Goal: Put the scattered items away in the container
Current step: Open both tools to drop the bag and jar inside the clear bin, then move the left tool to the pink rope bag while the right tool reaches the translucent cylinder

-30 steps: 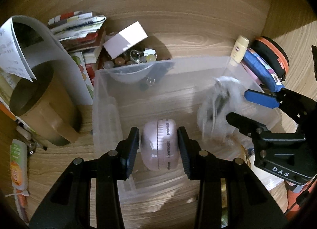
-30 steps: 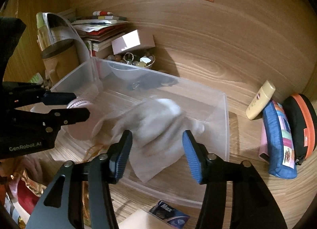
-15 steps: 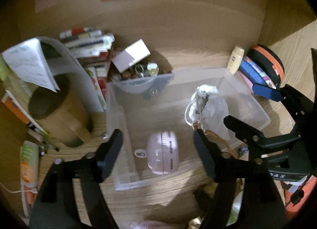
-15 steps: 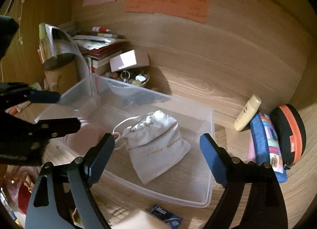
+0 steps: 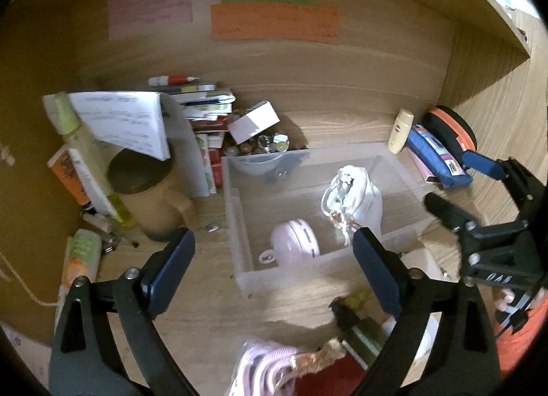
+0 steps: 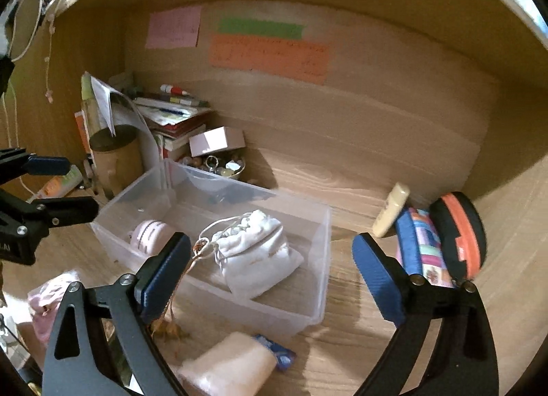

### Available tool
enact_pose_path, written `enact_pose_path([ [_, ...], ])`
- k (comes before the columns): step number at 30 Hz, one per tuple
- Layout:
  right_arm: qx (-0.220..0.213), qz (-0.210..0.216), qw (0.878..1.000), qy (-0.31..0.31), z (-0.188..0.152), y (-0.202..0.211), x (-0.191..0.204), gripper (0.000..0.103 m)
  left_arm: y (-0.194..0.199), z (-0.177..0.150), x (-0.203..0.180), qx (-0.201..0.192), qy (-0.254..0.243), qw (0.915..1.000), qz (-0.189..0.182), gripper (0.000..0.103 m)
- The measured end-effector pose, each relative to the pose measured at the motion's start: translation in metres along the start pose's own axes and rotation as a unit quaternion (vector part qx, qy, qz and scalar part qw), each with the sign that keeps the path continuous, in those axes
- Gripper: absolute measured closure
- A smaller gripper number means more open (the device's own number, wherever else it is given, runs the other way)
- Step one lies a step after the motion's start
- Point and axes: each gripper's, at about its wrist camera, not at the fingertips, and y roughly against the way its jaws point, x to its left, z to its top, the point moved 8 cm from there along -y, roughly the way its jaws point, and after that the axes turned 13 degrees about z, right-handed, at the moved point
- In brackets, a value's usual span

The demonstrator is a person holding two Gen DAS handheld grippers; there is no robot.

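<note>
A clear plastic bin (image 5: 239,245) (image 6: 322,259) stands on the wooden desk. A round pink device (image 5: 296,247) (image 6: 150,235) and a white drawstring pouch (image 5: 356,194) (image 6: 257,252) lie inside it. My left gripper (image 5: 274,276) is open and empty, held back above the bin's near edge. My right gripper (image 6: 270,276) is open and empty, also back from the bin; it shows at the right of the left wrist view (image 5: 459,187). In front of the bin lie a pink knitted item (image 5: 263,368) (image 6: 48,296), a white packet (image 6: 229,365) and a dark bottle (image 5: 359,327).
A brown mug (image 5: 150,200), papers, books and tubes (image 5: 78,259) crowd the left. A bowl of trinkets (image 6: 222,168) with a white box (image 6: 215,140) stands behind the bin. A cream bottle (image 6: 390,211), blue pouch (image 6: 418,245) and orange-black case (image 6: 459,235) lie right.
Both grippers opened: the left let go of the pink device, the right of the white pouch, both now in the bin. Both grippers have drawn back and up.
</note>
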Motion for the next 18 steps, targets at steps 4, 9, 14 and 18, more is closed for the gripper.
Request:
enact_pose_path([
  [4, -0.006, -0.008, 1.000, -0.004, -0.007, 0.019, -0.002, 0.008, 0.013, -0.012, 0.011, -0.001, 0.003, 0.9999, 0.012, 0.009],
  [9, -0.006, -0.019, 1.000, -0.004, -0.024, 0.039, -0.006, 0.008, 0.024, -0.034, 0.025, 0.010, 0.006, 0.9997, 0.020, 0.009],
  [14, 0.005, -0.030, 1.000, -0.002, -0.042, 0.051, -0.009, 0.008, 0.022, -0.065, 0.032, 0.035, 0.005, 0.9991, 0.025, 0.009],
  [18, 0.025, -0.034, 0.999, -0.010, -0.062, 0.052, -0.016, 0.008, 0.017, -0.090, 0.037, 0.053, -0.003, 0.9978, 0.040, 0.009],
])
